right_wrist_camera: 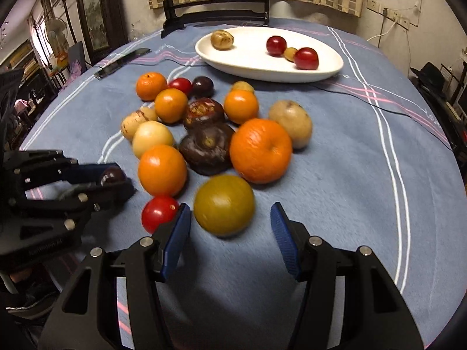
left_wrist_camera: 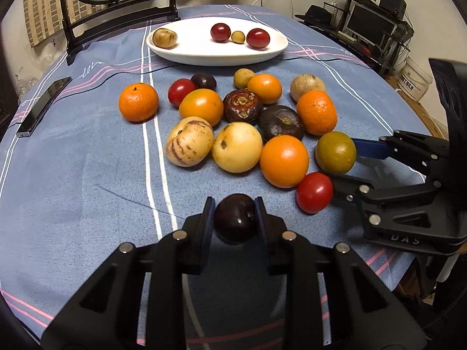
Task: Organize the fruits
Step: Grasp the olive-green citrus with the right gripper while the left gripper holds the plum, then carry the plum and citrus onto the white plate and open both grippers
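My left gripper (left_wrist_camera: 235,214) is shut on a small dark plum (left_wrist_camera: 235,218), held just above the blue cloth near the front edge. A pile of fruit lies beyond it: oranges (left_wrist_camera: 284,161), pale melons (left_wrist_camera: 237,147), dark mangosteens (left_wrist_camera: 280,122) and red tomatoes (left_wrist_camera: 314,192). My right gripper (right_wrist_camera: 230,208) stands open around a green-yellow round fruit (right_wrist_camera: 224,204), its blue pads (right_wrist_camera: 178,233) apart from the skin on both sides. At the back, a white oval plate (left_wrist_camera: 186,55) holds two red fruits, a small yellow one and a brown one.
A dark phone (left_wrist_camera: 43,106) lies at the cloth's left edge. A black framed stand (left_wrist_camera: 116,14) rises behind the plate. A thin black cable (right_wrist_camera: 364,102) runs across the cloth to the right of the plate. Shelves and a monitor stand off to the right.
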`<state>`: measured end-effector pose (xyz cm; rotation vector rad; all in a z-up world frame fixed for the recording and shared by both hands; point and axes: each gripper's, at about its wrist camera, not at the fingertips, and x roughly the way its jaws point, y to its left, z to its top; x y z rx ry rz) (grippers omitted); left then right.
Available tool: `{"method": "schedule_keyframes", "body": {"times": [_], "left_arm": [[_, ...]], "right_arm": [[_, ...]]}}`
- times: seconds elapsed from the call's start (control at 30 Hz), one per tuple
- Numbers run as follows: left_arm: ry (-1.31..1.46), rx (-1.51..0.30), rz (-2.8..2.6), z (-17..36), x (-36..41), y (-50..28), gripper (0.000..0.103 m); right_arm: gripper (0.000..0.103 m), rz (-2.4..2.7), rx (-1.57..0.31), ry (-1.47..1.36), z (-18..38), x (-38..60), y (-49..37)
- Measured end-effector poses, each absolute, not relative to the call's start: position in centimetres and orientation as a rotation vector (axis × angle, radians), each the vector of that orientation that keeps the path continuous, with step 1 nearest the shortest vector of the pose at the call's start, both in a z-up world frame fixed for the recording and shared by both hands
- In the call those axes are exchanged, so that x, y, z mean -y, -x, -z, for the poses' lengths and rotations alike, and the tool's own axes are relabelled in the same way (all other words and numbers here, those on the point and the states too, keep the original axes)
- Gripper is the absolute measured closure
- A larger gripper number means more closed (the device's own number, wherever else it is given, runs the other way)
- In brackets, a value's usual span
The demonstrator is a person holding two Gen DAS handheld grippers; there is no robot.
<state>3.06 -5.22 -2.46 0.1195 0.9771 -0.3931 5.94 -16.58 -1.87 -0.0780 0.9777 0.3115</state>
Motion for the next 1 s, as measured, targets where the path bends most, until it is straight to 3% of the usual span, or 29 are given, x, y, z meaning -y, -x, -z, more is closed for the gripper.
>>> {"method": "schedule_keyframes", "body": {"times": [0.03, 0.07, 0.57, 1.0], "left_arm": [[-0.118, -0.977, 0.394, 2.5, 5.2, -3.0, 0.076], [-0.118, -0.977, 0.394, 2.4, 5.2, -3.0, 0.076], [-0.096, -0.932, 0.413, 0.0, 4.6, -2.1, 0.076], [-0.131, -0.801, 0.400, -6.3, 5.4, -5.8, 0.076]], "right_arm": [[0.061, -0.328, -0.978, 0.073, 1.8, 16.4, -6.1], [0.063, -0.320, -0.971, 0.079, 1.8, 16.3, -6.0], [0.063, -0.284, -0.872, -0.004, -0.9, 20.1, -3.4], [0.063, -0.263, -0.717, -0.033, -6.6, 22.4, -5.5]]}}
